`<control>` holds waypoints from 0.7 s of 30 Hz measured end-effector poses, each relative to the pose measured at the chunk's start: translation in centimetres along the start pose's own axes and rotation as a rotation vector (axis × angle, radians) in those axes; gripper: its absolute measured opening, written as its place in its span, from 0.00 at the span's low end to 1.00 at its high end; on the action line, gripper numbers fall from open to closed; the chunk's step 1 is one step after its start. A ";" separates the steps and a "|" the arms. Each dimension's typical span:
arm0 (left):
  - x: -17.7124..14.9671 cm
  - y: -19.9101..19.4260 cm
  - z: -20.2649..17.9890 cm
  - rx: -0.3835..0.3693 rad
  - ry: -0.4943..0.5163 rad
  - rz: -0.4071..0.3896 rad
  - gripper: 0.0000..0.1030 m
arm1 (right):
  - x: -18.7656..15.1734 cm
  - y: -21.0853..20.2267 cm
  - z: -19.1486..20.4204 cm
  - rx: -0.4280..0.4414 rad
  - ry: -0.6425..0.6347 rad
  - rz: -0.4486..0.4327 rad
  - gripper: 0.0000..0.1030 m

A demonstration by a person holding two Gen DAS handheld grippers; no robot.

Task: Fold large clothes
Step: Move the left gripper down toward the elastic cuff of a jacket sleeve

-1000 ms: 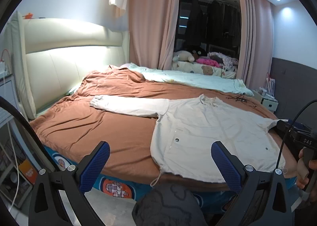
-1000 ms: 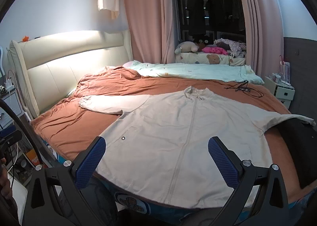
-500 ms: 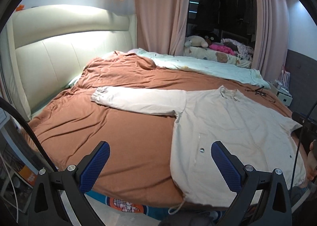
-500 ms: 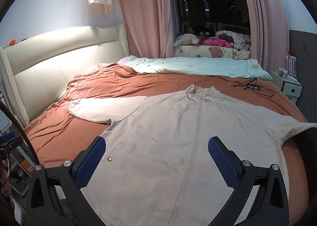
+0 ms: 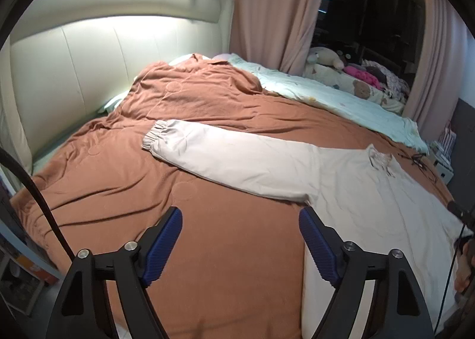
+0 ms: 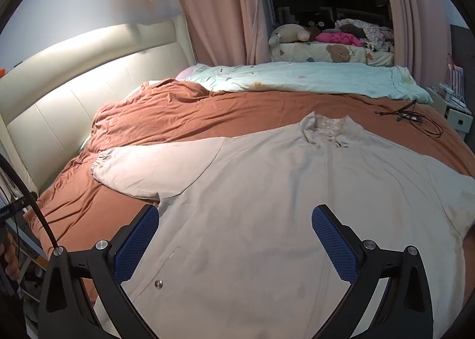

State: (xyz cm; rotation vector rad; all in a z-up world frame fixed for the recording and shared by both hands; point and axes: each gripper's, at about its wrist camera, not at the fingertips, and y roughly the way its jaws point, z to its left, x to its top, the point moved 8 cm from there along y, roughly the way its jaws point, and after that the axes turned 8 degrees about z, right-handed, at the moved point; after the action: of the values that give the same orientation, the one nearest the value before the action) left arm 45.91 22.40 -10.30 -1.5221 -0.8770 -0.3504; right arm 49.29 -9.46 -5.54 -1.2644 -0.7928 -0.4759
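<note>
Since a second ago we have carried both grippers in over the bed: the floor and bed edge are gone from view, and the jacket (image 6: 267, 205) looms larger. Our left gripper (image 5: 240, 238) has just been narrowing its jaws, yet they stand apart with nothing between them, tilted down above the brown quilt (image 5: 118, 178) near the left sleeve (image 5: 225, 161). Our right gripper (image 6: 234, 238) hangs spread wide and empty over the jacket's front, which lies flat on the quilt, collar far
</note>
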 end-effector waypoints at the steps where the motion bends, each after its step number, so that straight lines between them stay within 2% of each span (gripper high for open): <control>1: 0.8 0.9 0.7 0.004 -0.015 0.004 0.74 | 0.5 0.9 0.3 0.002 -0.005 0.009 1.00; 4: 2.6 3.4 2.3 -0.008 -0.059 0.020 0.70 | 2.1 3.2 0.8 0.007 -0.010 0.027 1.00; 11: 6.3 10.1 6.7 -0.007 -0.160 0.088 0.51 | 4.1 8.6 1.7 0.046 -0.015 0.084 0.96; 17: 7.8 15.8 9.2 0.012 -0.212 0.152 0.48 | 4.7 13.5 2.1 0.058 -0.039 0.164 0.77; 21: 8.2 20.1 10.6 0.023 -0.246 0.205 0.48 | 5.1 16.1 2.5 0.065 -0.050 0.192 0.76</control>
State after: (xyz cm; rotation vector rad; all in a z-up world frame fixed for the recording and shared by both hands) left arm 62.43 36.49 -20.81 -1.6392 -0.9012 -0.0029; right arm 63.43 -2.34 -11.97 -1.2812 -0.7149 -0.2625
